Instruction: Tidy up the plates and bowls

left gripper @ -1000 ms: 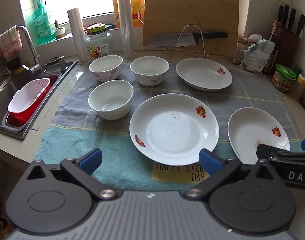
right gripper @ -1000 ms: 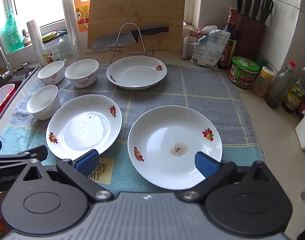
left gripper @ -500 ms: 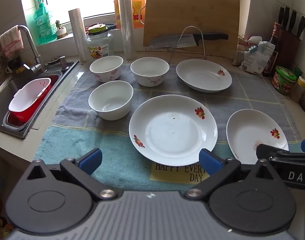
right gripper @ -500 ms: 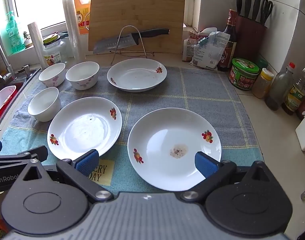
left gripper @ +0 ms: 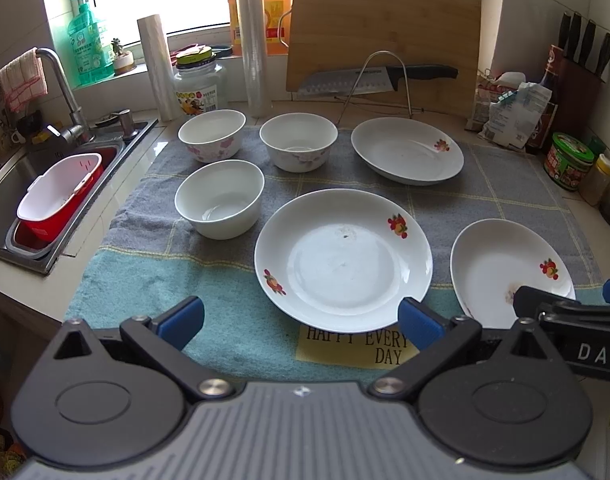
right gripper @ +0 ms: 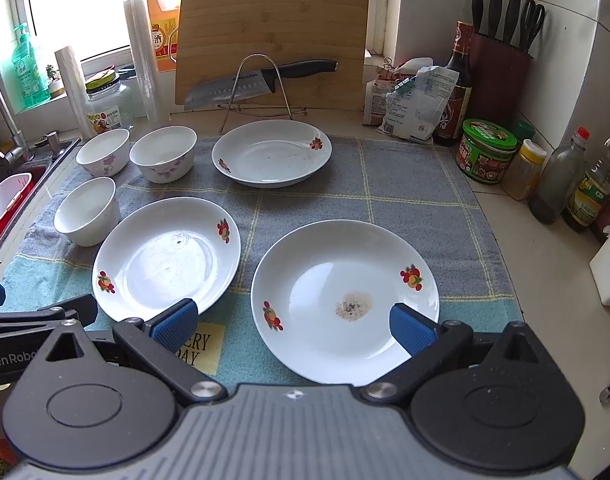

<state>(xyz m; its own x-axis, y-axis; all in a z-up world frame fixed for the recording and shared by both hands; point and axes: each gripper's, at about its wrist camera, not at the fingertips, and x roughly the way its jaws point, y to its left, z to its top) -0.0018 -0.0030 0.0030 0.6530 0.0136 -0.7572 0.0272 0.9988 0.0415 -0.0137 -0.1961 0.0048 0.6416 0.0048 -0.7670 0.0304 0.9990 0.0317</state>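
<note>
Kitchen counter by a window, spread with a grey-and-teal checked towel [left gripper: 233, 312] that carries all the crockery. Three white bowls sit at its left end: a plain one [left gripper: 220, 198] nearest the sink, a pink-flowered bowl [left gripper: 212, 135] behind it, and a second flowered bowl [left gripper: 298, 142] just beside that. Along the back, in front of a wire knife stand [left gripper: 379, 84] holding a cleaver, rests a deep fruit-print plate [left gripper: 407, 150]. Nearer the cameras lie two more fruit-print plates, apart from each other: the middle plate [left gripper: 343, 260] and, to its right, a plate with a brown smear [right gripper: 345, 300] (the stain sits near its centre).

From its own wrist camera, the left gripper [left gripper: 301, 318] hovers low over the towel's front edge with its blue-padded jaws spread wide and nothing between them; its right pad overlaps the middle plate's near rim in the view, and contact cannot be judged. From the right wrist view, the right gripper [right gripper: 293, 322] likewise has its jaws wide apart, framing the near half of the smeared plate without clamping it.

Behind, a bamboo cutting board [right gripper: 271, 40] leans against the wall, a knife block [right gripper: 499, 76] stands in the right corner, and a red-and-white colander [left gripper: 59, 194] sits in the sink [left gripper: 9, 240].
</note>
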